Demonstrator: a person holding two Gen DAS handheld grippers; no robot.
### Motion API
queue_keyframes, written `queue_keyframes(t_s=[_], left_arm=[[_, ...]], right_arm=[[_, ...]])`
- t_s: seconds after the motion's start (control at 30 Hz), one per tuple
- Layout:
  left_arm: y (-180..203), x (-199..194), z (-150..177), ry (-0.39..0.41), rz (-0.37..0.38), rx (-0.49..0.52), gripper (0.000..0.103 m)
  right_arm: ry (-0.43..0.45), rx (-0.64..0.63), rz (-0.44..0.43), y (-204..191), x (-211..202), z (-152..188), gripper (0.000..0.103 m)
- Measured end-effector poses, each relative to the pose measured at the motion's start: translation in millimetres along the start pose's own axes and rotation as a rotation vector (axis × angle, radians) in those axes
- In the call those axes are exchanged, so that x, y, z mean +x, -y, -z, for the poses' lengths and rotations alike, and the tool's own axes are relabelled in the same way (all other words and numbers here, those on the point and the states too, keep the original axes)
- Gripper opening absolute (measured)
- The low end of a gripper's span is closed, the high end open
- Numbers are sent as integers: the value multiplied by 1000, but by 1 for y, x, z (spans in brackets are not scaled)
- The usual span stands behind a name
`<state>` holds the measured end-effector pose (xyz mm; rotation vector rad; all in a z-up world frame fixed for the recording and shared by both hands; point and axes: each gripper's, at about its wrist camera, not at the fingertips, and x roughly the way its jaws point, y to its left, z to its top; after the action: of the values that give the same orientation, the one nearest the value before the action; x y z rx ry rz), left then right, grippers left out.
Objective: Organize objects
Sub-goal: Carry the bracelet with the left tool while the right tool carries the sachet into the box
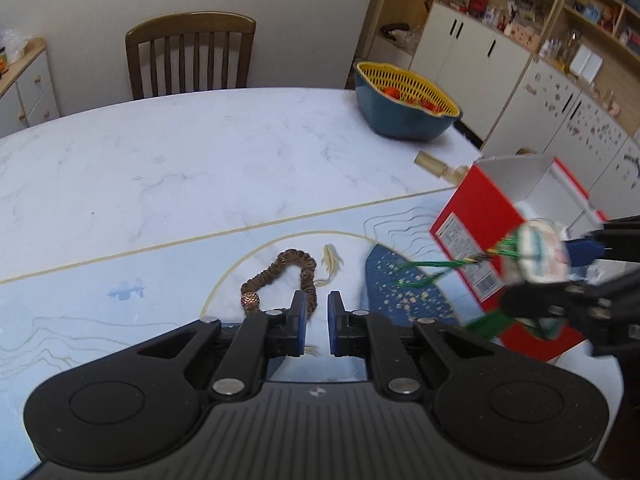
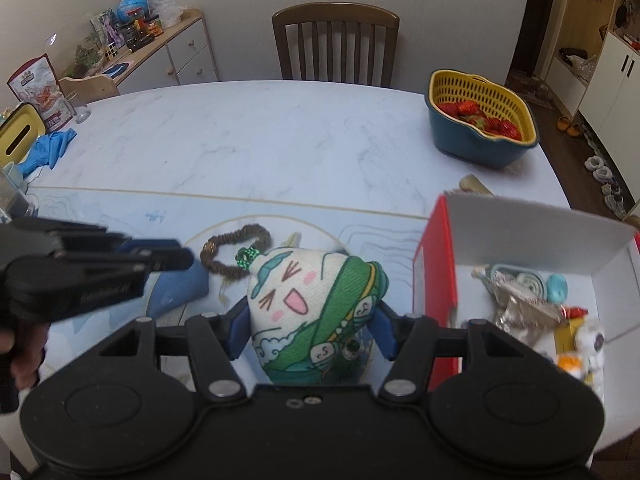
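A red cardboard box (image 2: pixel 436 264) stands open at the right edge of the table (image 2: pixel 248 136), its flap raised; small trinkets are already gathered inside, which marks it as the likely collecting place for the loose items.

A stuffed sachet pendant (image 2: pixel 316 312), printed with a cartoon face and green bands, is held in the right gripper (image 2: pixel 310 330). It is gripped across its wide lower body, knot and green cord (image 1: pixel 432 268) left hanging free, so that it can be carried clear of the mat and lowered into the box without snagging. In the left wrist view it is seen blurred in front of the box's red wall, above the table surface.

Right fingers: set at a middling width, both blue pads (image 2: pixel 237 330) pressed against the sachet's sides. Nothing else is touched.

Left gripper (image 1: pixel 318 320): fingers brought close, only a narrow gap left between the blue pads; nothing is held. It is poised above the mat, pointed down at the brown beaded bracelet (image 1: pixel 280 276), which lies looped on the mat just beyond the fingertips. A small pale fish-shaped charm (image 1: pixel 331 265) lies just beside the bracelet. These two are judged to be the next items to be gathered.

A yellow-and-blue colander of strawberries (image 2: pixel 480 120) is left at the far right corner, well apart from the work.
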<state>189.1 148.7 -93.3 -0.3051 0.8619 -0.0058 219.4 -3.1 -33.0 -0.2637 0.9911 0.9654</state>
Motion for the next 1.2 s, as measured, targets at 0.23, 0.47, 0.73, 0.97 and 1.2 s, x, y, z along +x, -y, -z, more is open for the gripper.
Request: queue_keyframes(t_s=[0.23,0.47,0.73,0.97,1.2], left_arm=[[-2,32,-1,-53,8,6,12],[-7,58,-6,-75,2,28,13],[-18,70,-14,-67,42,6,61],[-18,88,-19,-99,8,48,67],[-14,97,-17,-105,-17,98,66]], right_arm=[[-9,30,-7,9,-18,25,59],[-25,58,2,17,-28,43,59],[-38,96,17,25,-32,54,59],[-45,121,25,31,-33,58,59],[-51,130,30,32,-30,58,59]])
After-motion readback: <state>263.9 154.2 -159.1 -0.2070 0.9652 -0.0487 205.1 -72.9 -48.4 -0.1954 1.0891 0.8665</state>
